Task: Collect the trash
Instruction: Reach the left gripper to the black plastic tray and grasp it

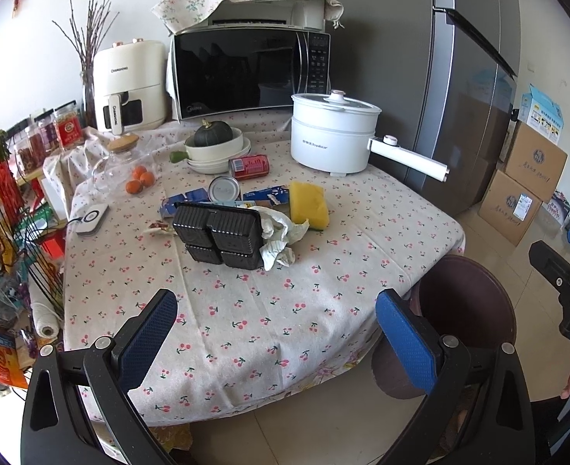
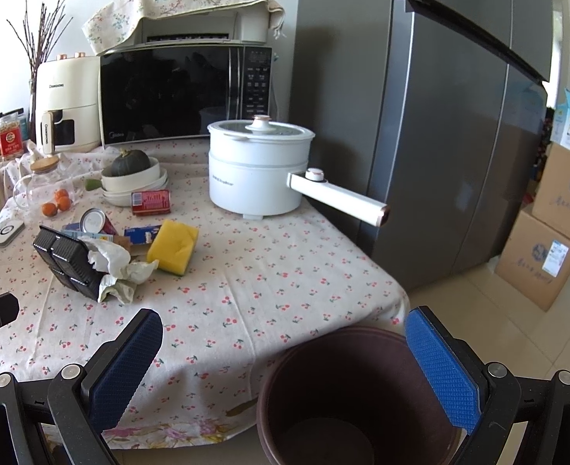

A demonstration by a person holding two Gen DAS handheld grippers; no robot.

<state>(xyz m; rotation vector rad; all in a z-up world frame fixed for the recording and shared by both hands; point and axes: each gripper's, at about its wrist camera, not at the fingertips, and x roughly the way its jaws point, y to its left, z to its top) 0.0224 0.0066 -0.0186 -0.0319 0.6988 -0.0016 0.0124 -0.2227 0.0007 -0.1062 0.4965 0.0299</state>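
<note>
A black plastic meal tray (image 1: 218, 234) (image 2: 69, 261) lies tilted on the tablecloth with crumpled white paper (image 1: 281, 236) (image 2: 116, 267) against it. Behind them lie blue cartons (image 1: 263, 195) (image 2: 142, 233), a silver can (image 1: 224, 190) (image 2: 95, 221), a red can (image 1: 249, 166) (image 2: 150, 202) and a yellow sponge (image 1: 309, 205) (image 2: 173, 246). A dark brown bin (image 1: 465, 310) (image 2: 356, 399) stands on the floor by the table's near right corner. My left gripper (image 1: 277, 323) is open and empty over the near table edge. My right gripper (image 2: 285, 352) is open and empty above the bin.
A white electric pot (image 1: 333, 133) (image 2: 258, 168) with a long handle, a stack of bowls holding a squash (image 1: 217, 147) (image 2: 132, 176), oranges (image 1: 139, 180), a microwave (image 1: 250, 69) and an air fryer (image 1: 128, 85) fill the far table. A fridge (image 2: 440, 116) and cardboard boxes (image 2: 552, 240) stand right.
</note>
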